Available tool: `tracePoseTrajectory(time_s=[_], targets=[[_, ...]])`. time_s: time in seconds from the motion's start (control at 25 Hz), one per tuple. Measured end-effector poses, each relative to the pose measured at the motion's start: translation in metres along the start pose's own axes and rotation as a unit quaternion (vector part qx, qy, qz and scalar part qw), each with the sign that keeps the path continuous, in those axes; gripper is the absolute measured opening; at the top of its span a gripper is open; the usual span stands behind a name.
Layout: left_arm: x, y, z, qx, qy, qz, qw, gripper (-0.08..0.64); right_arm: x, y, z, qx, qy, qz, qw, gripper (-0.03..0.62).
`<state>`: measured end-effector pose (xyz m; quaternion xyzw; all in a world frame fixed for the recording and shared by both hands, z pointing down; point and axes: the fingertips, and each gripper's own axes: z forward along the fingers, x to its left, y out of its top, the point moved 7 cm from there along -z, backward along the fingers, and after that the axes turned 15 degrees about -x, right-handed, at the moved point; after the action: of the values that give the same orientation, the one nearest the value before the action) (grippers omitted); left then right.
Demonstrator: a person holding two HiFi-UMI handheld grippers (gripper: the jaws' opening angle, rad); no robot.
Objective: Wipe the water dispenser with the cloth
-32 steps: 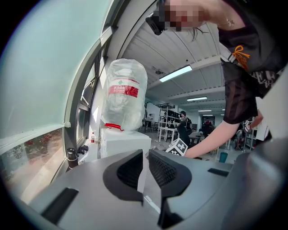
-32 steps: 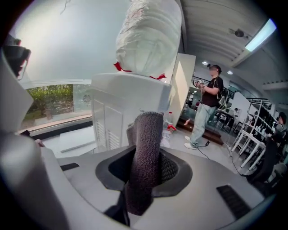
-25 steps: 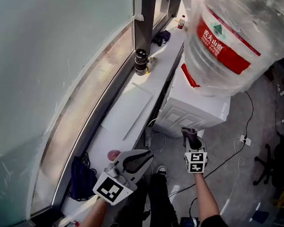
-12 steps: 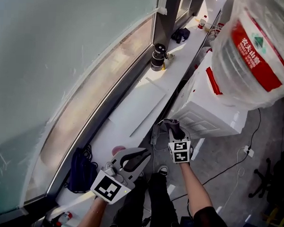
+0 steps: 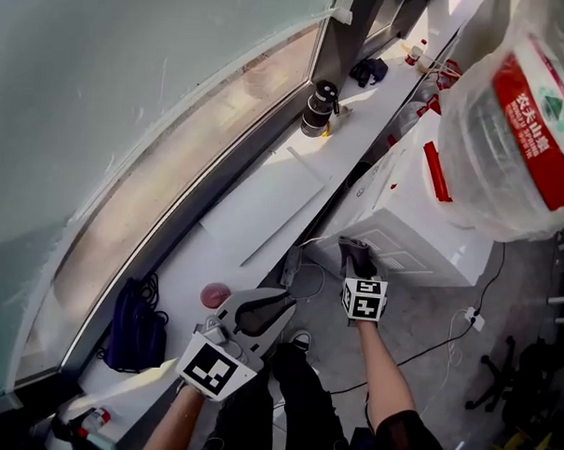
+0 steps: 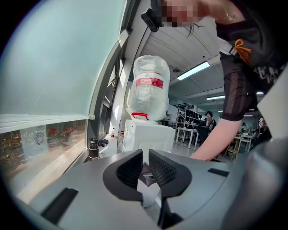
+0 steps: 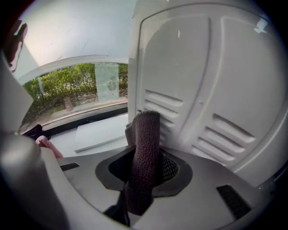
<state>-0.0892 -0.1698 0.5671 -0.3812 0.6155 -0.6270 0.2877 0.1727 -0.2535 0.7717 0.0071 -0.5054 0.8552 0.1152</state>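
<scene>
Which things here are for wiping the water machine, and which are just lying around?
For the job: cloth, held in the right gripper; water dispenser, with its big bottle.

Just lying about: black flask, pink round thing, flat white board and dark blue bundle, all on the window ledge.

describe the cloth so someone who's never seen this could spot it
Find the white water dispenser under the big bottle. At its louvred panel the right tongs are shut on the cloth: a dark grey-brown nubby strip, the only fuzzy thing against that white plastic.
</scene>
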Motion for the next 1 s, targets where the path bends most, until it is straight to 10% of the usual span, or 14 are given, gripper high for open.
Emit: tracePoseTrajectory(time_s=[0.56, 1.0], targets=[[-0.029, -0.021, 0.018, 0.015, -0.023, -0.011, 0.9996, 0.051, -0.126, -0.085, -0.108, 0.062, -0.154, 0.051, 0.985, 0.112], [-0.024, -0.047, 0.005, 0.026, -0.011, 0.001, 0.9996, 0.051, -0.033, -0.099, -0.055, 0.044, -0.016, 0.014, 0.999, 0.112]])
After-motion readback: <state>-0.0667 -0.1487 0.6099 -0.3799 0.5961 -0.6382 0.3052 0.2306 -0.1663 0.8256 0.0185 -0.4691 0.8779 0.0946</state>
